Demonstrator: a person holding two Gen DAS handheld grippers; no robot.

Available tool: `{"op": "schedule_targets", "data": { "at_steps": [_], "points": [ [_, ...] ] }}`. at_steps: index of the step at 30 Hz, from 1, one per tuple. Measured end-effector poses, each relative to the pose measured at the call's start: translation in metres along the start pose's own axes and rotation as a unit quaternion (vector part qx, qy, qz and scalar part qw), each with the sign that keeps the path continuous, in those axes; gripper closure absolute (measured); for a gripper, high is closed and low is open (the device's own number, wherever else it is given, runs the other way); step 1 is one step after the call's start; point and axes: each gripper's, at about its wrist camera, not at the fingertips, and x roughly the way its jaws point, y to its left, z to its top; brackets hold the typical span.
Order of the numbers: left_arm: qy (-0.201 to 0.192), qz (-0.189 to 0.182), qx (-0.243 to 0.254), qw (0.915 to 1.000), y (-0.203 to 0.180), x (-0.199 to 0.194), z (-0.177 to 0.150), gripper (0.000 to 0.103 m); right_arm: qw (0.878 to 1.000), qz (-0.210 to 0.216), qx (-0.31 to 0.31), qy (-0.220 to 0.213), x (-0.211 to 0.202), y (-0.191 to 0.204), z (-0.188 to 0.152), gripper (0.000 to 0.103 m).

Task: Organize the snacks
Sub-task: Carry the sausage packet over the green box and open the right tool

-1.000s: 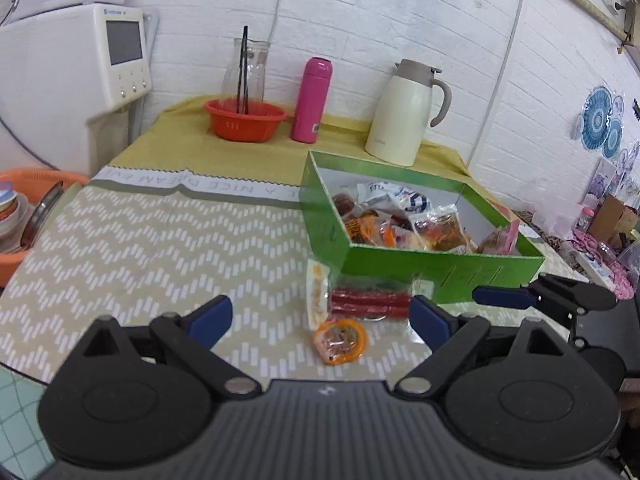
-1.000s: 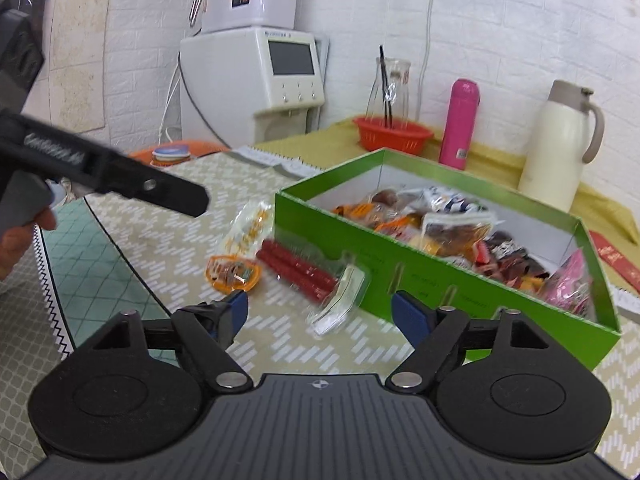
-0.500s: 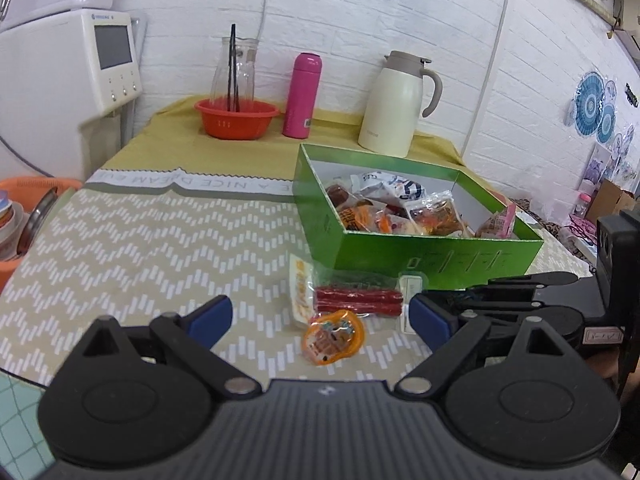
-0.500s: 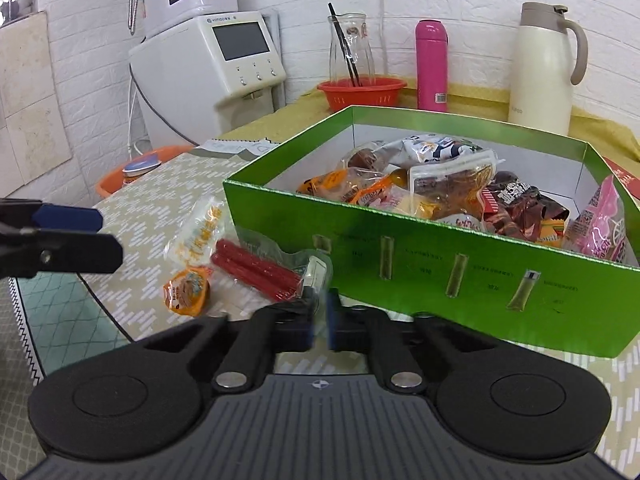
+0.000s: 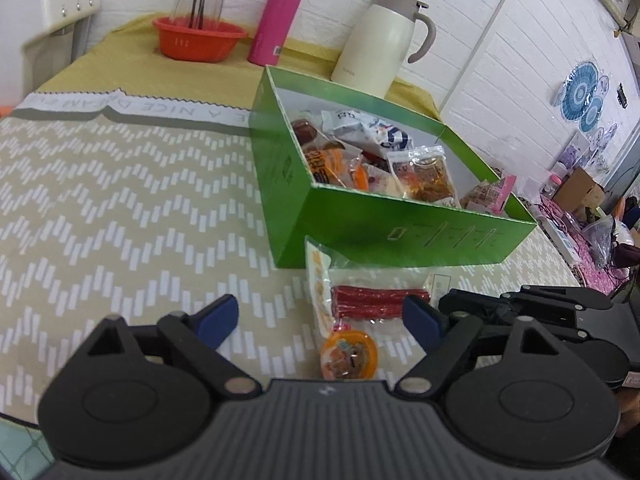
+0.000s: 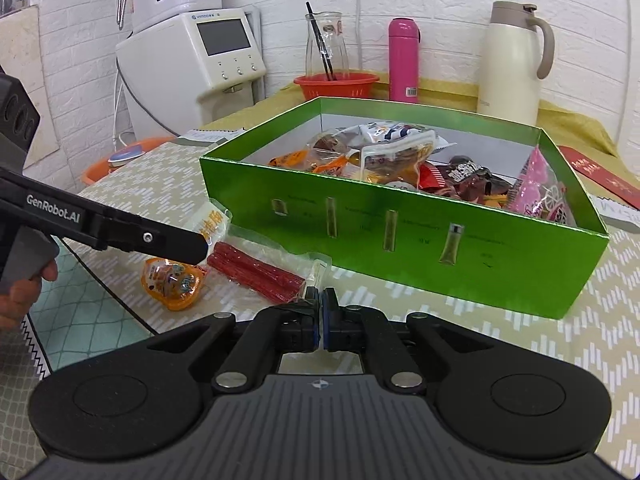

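Chevron tabletop holds the sausage pack (image 6: 256,272) just beside the green box (image 6: 400,232), long axis along its front wall, one end pinched by the right hand-held gripper (image 6: 320,312); the left hand-held gripper (image 5: 320,316) gapes wide nearby.

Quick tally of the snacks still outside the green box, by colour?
Red sausage pack: 1
Orange jelly cup: 1
Yellow-print clear packet: 1
Total: 3 on the table beside the green box. The right gripper is shut on the sausage pack's clear edge; the left gripper is open.
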Motion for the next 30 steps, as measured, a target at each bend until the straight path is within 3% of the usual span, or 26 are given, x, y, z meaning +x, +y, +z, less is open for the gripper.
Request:
{"op": "schedule_targets", "data": {
  "at_steps": [2, 5, 7, 10, 11, 12, 13, 15, 24, 30],
  "points": [
    [0.013, -0.012, 0.007, 0.9998, -0.003, 0.002, 0.001, 0.057, 1.0, 0.003, 0.002, 0.0, -0.001, 0.0, -0.001, 0.101],
    [0.013, -0.006, 0.016, 0.9998, -0.005, 0.004, 0.003, 0.057, 1.0, 0.011, 0.002, 0.0, 0.0, 0.001, -0.001, 0.096],
    [0.013, -0.009, 0.013, 0.9998, -0.004, 0.004, 0.005, 0.058, 1.0, 0.015, 0.004, -0.001, 0.001, 0.001, -0.001, 0.082],
    [0.021, -0.012, 0.018, 0.9995, -0.005, 0.007, 0.005, 0.077, 1.0, 0.016, 0.009, 0.0, 0.005, 0.001, -0.002, 0.07],
    [0.02, -0.009, 0.025, 0.9994, -0.007, 0.009, 0.005, 0.088, 1.0, 0.016, 0.01, 0.001, 0.007, 0.002, -0.003, 0.07],
    [0.021, -0.001, 0.032, 0.9993, -0.008, 0.009, 0.004, 0.092, 1.0, 0.015, 0.01, -0.002, 0.008, 0.002, -0.003, 0.074],
    [0.017, 0.004, 0.033, 0.9993, -0.01, 0.007, 0.003, 0.093, 1.0, 0.014, 0.007, -0.001, 0.007, 0.003, -0.003, 0.092],
    [0.007, 0.004, 0.036, 0.9993, -0.014, -0.001, 0.002, 0.099, 1.0, 0.011, 0.003, -0.005, 0.002, 0.005, -0.002, 0.102],
    [-0.062, -0.023, 0.07, 0.9954, -0.053, -0.05, 0.021, 0.099, 0.997, 0.0, -0.023, -0.079, -0.053, 0.009, 0.019, 0.102],
    [-0.096, -0.047, 0.077, 0.9913, -0.082, -0.042, 0.057, 0.099, 0.991, -0.042, -0.02, -0.128, -0.072, -0.014, 0.049, 0.102]
  ]
}}
